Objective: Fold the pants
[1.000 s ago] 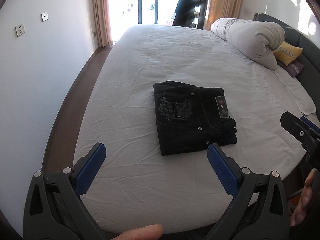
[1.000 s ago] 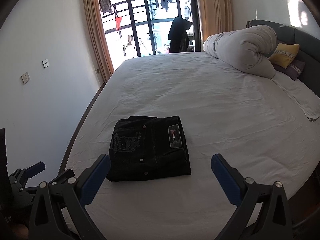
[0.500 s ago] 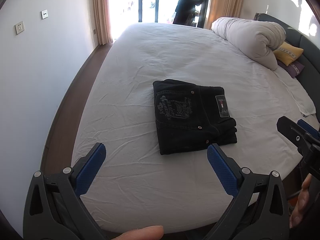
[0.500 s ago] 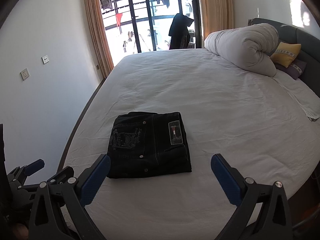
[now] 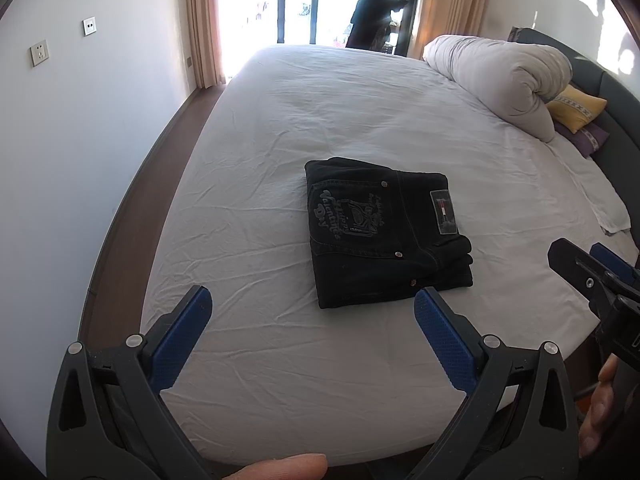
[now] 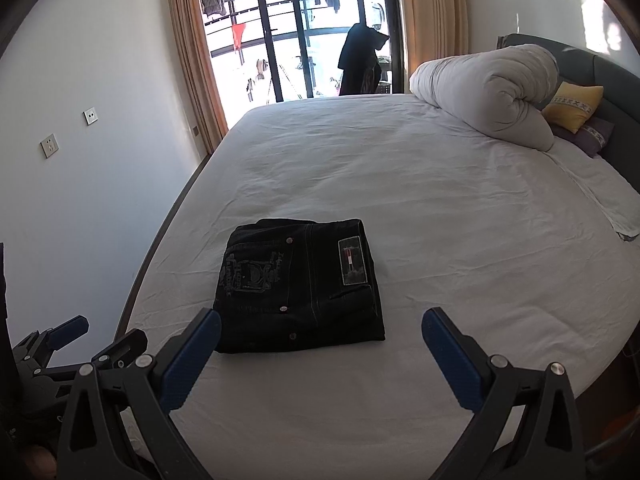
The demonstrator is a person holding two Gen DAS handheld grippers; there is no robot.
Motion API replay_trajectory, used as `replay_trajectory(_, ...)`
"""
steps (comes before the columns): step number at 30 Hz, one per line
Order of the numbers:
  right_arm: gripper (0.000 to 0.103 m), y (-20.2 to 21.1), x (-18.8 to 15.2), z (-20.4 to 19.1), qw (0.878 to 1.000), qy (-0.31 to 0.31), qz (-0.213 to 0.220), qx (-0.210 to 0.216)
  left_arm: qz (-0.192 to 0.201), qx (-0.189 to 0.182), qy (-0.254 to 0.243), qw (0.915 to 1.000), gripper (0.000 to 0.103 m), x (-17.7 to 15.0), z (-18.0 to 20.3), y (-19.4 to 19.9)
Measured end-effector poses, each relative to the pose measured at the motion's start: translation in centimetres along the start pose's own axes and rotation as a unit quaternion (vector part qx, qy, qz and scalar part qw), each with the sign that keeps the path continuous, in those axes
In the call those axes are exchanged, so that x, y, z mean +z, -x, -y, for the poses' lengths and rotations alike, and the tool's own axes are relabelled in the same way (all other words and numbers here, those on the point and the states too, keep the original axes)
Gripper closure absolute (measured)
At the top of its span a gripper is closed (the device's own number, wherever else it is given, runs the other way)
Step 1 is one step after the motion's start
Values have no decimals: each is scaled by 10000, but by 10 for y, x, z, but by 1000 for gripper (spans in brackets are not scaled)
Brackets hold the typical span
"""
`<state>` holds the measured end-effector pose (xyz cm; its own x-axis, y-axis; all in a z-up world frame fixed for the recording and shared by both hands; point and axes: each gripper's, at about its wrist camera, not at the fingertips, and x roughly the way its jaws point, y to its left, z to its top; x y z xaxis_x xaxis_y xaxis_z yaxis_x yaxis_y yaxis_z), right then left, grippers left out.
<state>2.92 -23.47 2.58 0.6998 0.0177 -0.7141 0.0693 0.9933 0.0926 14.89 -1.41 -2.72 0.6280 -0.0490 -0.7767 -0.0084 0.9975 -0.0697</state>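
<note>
I've got both tongs, left (image 5: 310, 322) and right (image 6: 320, 344), spread wide and empty, off the near edge of the bed (image 6: 440, 200). The pants (image 5: 384, 236) sit folded square, patch up, near that edge; looks finished.

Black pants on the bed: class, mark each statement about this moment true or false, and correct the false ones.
1. The black pants lie folded in a compact stack on the white sheet. True.
2. The left gripper is clamped on the pants. False: it is open and holds nothing.
3. The right gripper is open. True.
4. The rolled duvet lies on top of the pants. False: it sits apart, near the yellow pillow.
</note>
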Motion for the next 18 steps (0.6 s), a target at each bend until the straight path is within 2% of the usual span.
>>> replay_trajectory(18,0,-2,-5,0,10000,5,-28,15,-17,0,5,10000,0,-2,3,-2)
